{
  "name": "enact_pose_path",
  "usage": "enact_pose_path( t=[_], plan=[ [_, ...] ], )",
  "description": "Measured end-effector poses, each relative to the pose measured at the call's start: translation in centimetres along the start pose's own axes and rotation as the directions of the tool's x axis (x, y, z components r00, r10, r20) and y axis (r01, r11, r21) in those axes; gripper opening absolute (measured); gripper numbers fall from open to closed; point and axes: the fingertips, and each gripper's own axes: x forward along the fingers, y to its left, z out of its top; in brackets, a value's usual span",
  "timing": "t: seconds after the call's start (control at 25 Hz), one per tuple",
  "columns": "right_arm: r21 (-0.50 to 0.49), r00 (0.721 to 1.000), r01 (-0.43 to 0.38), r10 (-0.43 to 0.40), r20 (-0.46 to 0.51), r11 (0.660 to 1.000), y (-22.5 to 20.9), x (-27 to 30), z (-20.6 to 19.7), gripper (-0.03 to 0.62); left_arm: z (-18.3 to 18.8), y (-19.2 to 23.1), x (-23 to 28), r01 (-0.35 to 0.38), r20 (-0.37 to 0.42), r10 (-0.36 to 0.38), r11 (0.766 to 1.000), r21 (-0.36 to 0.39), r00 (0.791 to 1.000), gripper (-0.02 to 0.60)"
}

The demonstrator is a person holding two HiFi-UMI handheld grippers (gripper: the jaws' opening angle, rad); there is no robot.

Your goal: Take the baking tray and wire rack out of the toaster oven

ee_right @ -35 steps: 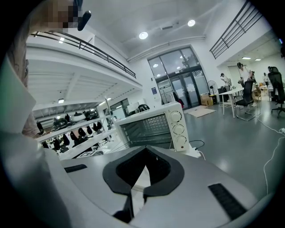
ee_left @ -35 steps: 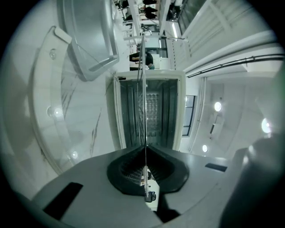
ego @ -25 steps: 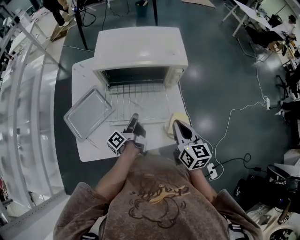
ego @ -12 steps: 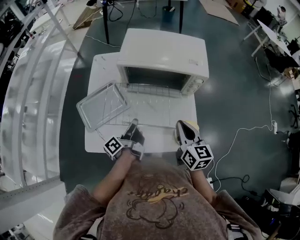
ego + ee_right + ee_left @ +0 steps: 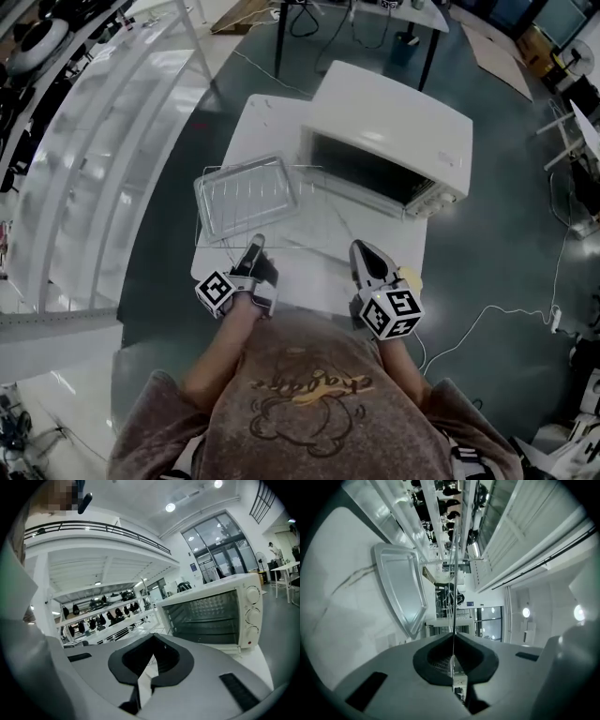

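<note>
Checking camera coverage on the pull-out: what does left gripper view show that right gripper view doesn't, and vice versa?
Only left gripper view: the baking tray lying on the table, and the wire rack, edge-on as a thin line running into the left gripper, whose jaws are shut on it.
Only right gripper view: the toaster oven, dark cavity and knobs facing the camera, beyond the right gripper. Its jaws are together; a grip on the rack is unclear.
Shared: the white table and background shelving.
</note>
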Motion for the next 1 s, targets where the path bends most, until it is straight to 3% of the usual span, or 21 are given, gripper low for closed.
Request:
enact_pose_path(
  t=[0.28, 0.52, 0.68, 1.0],
  plan=[
    [-0.014, 0.991, -0.125, 0.124, -0.051, 0.992, 3.6, 3.6, -0.3, -0.008, 5.8, 1.1, -3.7, -0.045, 0.133, 0.041, 0.999, 0.024, 0.990, 0.002],
    [-0.027, 0.982, -0.173, 0.170, -0.087, 0.985, 6.4, 5.3, -0.5, -0.008, 9.3, 1.8, -5.6, -0.070, 0.159, 0.066, 0.997, 0.023, 0.985, 0.002],
    [-0.028, 0.984, -0.161, 0.158, -0.082, 0.987, 7.3, 6.1, -1.0, -0.008, 11.1, 3.0, -6.1, -0.087, 0.153, 0.081, 0.996, 0.032, 0.985, 0.002],
    [-0.007, 0.995, -0.083, 0.083, -0.061, 0.996, 7.4, 7.6, -1.6, -0.008, 13.1, 6.0, -4.0, -0.124, 0.045, 0.121, 0.990, 0.067, 0.992, 0.002]
  ],
)
